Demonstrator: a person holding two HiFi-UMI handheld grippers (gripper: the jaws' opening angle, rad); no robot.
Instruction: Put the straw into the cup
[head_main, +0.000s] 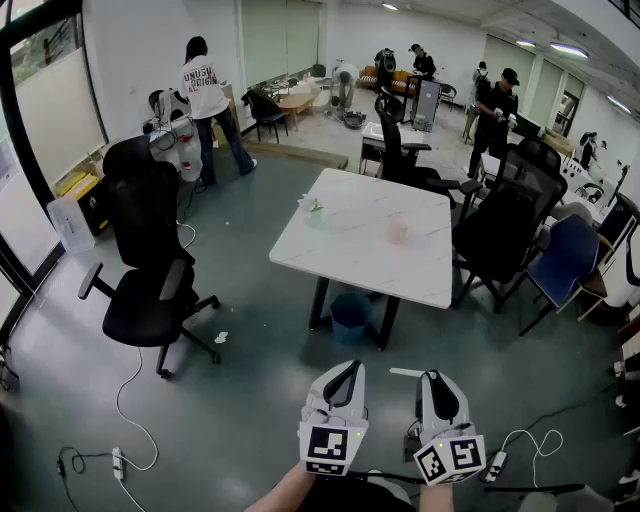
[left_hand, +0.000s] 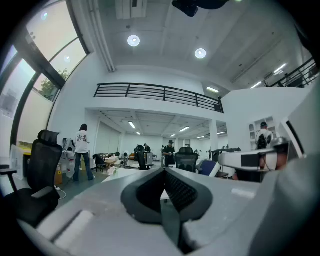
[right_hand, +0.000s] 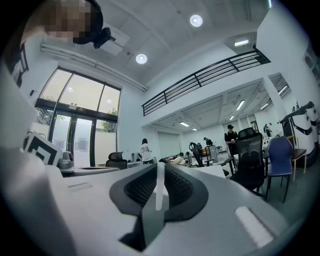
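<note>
A: Nearest us, the right gripper (head_main: 434, 380) is pinched on the white straw (head_main: 405, 372), which sticks out sideways toward the left gripper (head_main: 345, 375). That one's jaws are together on nothing.

B: And the cup?

A: Well ahead, on the white table (head_main: 350, 260). A pale pinkish cup (head_main: 398, 232) stands right of the middle, and a clear vessel (head_main: 314, 211) sits near the left edge. Both are small from here, so I can't be sure which is meant. I'd guess the pinkish one.

B: So the step is the carry over.

A: I'd say so. Keep the pinch firm, turn the straw upright before it comes over the rim, then lower it rather than drop it.

B: Room?

A: Open floor runs straight to the near table edge. The black chair (head_main: 150, 270) is well left, and more chairs (head_main: 505, 225) crowd the right side. A blue bin (head_main: 350, 318) sits under the table, so approach the near edge squarely.
</note>
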